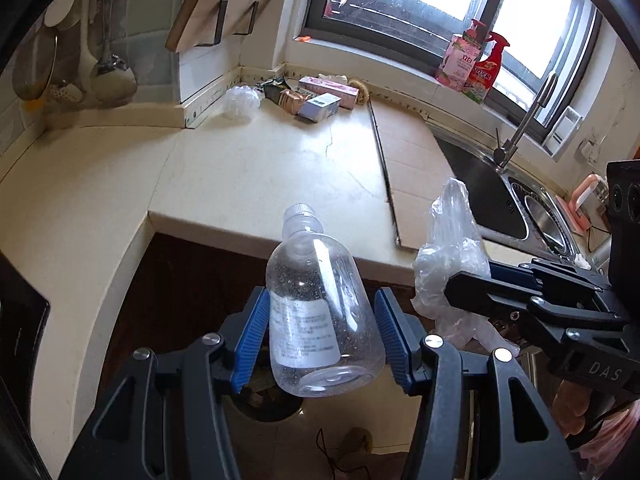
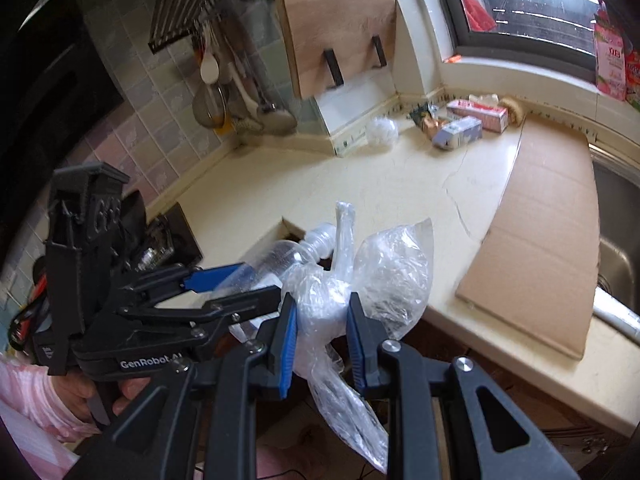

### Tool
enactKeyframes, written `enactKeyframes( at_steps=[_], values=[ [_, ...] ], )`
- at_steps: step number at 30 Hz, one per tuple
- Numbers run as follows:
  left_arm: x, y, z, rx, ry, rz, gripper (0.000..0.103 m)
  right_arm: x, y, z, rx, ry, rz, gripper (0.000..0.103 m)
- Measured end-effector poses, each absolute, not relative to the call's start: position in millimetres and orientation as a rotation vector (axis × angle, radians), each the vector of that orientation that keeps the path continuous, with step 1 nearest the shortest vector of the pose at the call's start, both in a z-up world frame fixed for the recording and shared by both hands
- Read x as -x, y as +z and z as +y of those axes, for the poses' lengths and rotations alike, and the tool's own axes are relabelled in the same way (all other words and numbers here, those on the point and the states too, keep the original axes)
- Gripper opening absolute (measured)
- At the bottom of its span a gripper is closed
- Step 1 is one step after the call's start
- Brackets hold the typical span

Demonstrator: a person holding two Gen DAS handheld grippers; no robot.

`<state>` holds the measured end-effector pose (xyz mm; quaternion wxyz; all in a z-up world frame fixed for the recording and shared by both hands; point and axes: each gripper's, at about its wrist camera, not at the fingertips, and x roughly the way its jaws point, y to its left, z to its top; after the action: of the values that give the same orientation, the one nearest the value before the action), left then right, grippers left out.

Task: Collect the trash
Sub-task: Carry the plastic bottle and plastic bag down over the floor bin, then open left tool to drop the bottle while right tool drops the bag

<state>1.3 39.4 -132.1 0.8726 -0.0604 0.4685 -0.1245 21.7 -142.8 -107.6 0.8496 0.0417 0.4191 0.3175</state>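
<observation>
A person is holding two grippers side by side over the front edge of a kitchen counter [image 1: 248, 168], above the floor. The left gripper [image 1: 322, 340] is gripping a clear plastic bottle [image 1: 320, 312] by its lower body, jaws partly open around it, the cap pointing up and away. The right gripper [image 2: 322, 332] is pinching a crumpled clear bag [image 2: 360, 280], jaws nearly closed on its bunched middle, loose ends trailing above and below. More trash, a heap of boxes and wrappers [image 1: 312, 98], is lying at the back of the counter by the window. The bottle is smooth and round, so it is likely to slip or pivot between the pads if tilted sharply. The thin bag could slide free. The grippers are close together, so they could knock together. Both are angling downward, and a hand [image 2: 84, 396] in a pink sleeve is gripping the left handle.
</observation>
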Motion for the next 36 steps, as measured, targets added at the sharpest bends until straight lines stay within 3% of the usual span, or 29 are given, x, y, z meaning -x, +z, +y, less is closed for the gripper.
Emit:
enactKeyframes(
  at_steps=[15,27,30,31,32,36],
  values=[
    [22.3,-355.4,75.3,0.13,-0.198,1.13,0.053,-14.0,-335.6,-92.2,-0.003,0.648,1.092,0.024],
    [26.9,-481.3,86.9,0.099,-0.196,1.228,0.054,-23.6,-472.1,-65.9,0.021,0.674,1.236,0.031],
    [22.8,-510.4,87.9,0.084,-0.185,1.271,0.063,-31.1,-502.1,-64.1,0.022,0.666,1.278,0.035],
    [21.5,-518.7,89.9,0.088,-0.184,1.28,0.073,-34.0,-511.0,-63.9,0.028,0.652,1.29,0.036],
    [20.6,-524.2,90.7,0.09,-0.175,1.283,0.075,-36.9,-518.2,-62.8,0.037,0.638,1.297,0.04],
    [16.3,-538.0,96.2,0.096,-0.145,1.286,0.075,-38.8,-533.7,-62.0,0.048,0.616,1.308,0.051]
  ],
)
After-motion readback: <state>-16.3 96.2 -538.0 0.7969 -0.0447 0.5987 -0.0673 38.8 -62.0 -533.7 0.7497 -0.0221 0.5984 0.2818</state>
